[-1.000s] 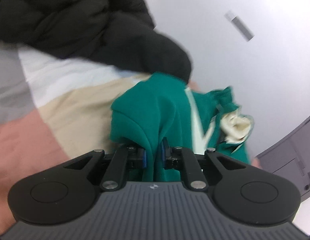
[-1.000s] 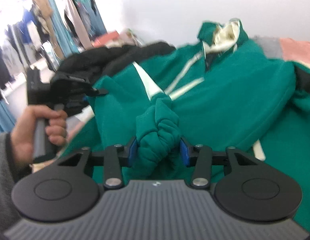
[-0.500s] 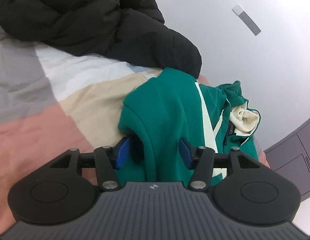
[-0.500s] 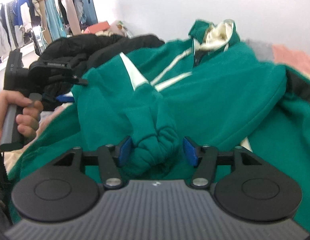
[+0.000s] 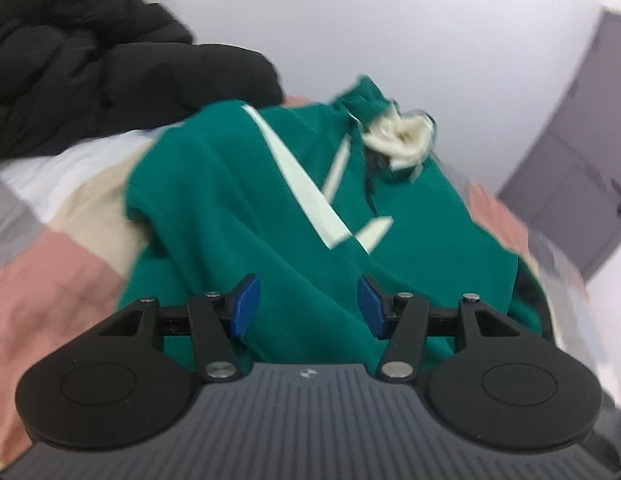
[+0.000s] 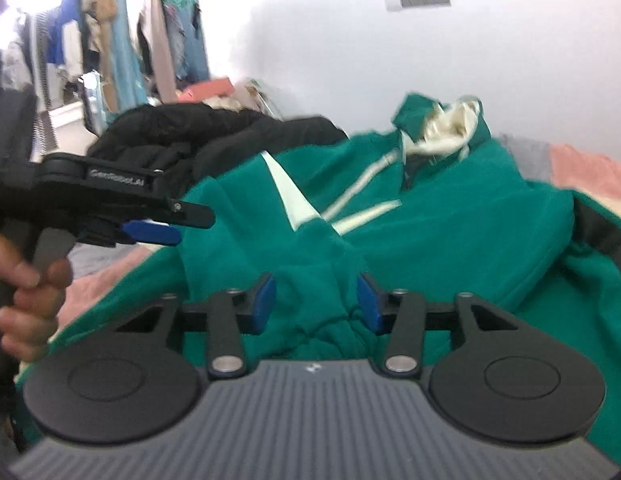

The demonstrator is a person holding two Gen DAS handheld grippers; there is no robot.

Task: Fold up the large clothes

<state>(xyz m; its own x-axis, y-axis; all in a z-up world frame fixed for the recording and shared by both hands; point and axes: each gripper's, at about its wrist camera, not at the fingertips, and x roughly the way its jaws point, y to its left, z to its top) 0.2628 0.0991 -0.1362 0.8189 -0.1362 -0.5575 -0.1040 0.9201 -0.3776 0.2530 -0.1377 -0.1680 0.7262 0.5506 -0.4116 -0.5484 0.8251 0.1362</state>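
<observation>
The green hoodie (image 6: 450, 232) lies on the bed (image 5: 38, 280), hood farthest from both claws; its bunched sleeve (image 6: 322, 280) sits between the closing right claw (image 6: 316, 306), pads not yet pressing, while the released left claw (image 5: 308, 306) hovers above its body.

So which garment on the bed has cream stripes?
The green hoodie, between both grippers; the black puffer jacket behind it is plain.
</observation>
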